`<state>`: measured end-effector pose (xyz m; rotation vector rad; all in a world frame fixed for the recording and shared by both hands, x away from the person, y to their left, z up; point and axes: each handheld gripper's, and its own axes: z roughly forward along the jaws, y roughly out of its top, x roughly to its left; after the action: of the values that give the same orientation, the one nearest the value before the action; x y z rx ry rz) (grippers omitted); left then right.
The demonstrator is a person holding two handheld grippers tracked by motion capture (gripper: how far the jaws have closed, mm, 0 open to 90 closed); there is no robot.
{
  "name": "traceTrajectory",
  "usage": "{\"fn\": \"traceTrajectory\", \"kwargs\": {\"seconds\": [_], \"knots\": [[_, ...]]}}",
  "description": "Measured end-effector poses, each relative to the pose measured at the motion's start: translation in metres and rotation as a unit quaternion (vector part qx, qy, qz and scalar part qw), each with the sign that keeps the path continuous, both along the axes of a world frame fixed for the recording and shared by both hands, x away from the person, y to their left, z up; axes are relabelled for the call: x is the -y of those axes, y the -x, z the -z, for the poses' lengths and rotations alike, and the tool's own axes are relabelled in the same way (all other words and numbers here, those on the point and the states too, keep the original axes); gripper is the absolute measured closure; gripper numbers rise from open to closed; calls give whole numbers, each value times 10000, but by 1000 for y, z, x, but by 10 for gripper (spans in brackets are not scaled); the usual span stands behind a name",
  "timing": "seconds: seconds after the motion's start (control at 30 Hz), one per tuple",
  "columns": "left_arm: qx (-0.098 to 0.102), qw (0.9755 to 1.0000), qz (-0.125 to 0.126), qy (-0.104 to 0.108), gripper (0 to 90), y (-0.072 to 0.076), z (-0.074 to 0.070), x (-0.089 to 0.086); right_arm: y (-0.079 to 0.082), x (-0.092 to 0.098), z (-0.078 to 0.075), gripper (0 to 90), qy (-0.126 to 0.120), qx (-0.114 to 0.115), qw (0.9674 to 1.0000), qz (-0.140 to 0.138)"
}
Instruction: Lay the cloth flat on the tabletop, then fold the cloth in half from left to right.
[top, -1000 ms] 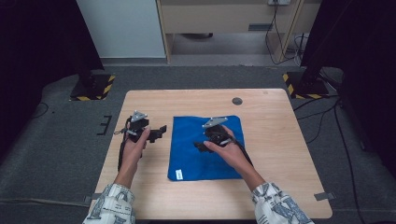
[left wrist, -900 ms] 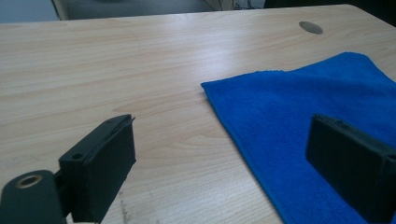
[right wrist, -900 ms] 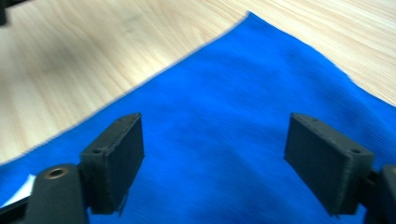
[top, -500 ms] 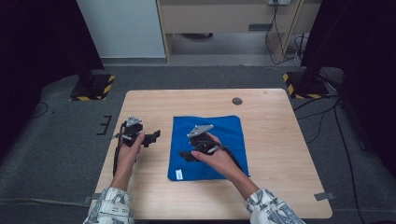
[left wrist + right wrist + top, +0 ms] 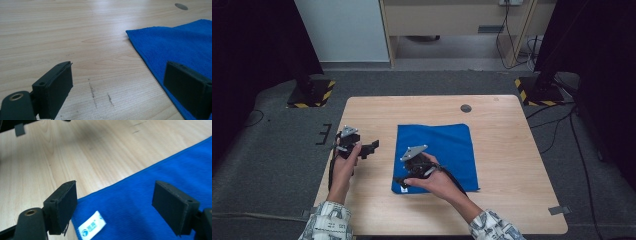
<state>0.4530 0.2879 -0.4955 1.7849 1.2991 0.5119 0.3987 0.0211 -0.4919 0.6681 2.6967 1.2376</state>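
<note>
While the cloth [image 5: 438,152] lies flat in the middle of the high view, on the table [image 5: 507,165], both grippers sit at its left side. It is blue and roughly square, and a white label [image 5: 91,228] shows at its near left corner, at the bottom of the right gripper view.

Over that lower left corner of the cloth hangs the right gripper [image 5: 404,179], held in the right hand [image 5: 434,180]. Its jaws stand wide apart with nothing pinched; in its own view the left jaw hangs over the cloth's edge beside the label, and the right jaw is over blue fabric.

Left of the cloth, over bare wood, is the left gripper [image 5: 373,147], with the left hand [image 5: 346,159] around it. Its jaws are also spread wide and hold nothing. In its own view the cloth fills the right of the frame, passing behind the right jaw, while the left jaw is over scuffed wood. Whether either gripper touches the cloth I cannot tell.
</note>
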Motion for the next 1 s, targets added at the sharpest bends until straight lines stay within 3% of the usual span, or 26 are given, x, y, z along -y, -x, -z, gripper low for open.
{"fn": "traceTrajectory", "kwargs": {"seconds": [0.13,0.4,0.87,1.0], "knots": [[-15,10000,13,34,83,1,0,0,7,-5,4,315,148,124,9998,-25],[-22,10000,15,56,83,1,-1,-1,19,-5,11,468,107,-23,9997,-235],[-80,9999,92,6,83,2,0,3,35,3,21,656,46,-56,9996,-276],[-95,9999,98,3,83,2,1,3,37,3,23,653,20,1,9997,-225]]}}
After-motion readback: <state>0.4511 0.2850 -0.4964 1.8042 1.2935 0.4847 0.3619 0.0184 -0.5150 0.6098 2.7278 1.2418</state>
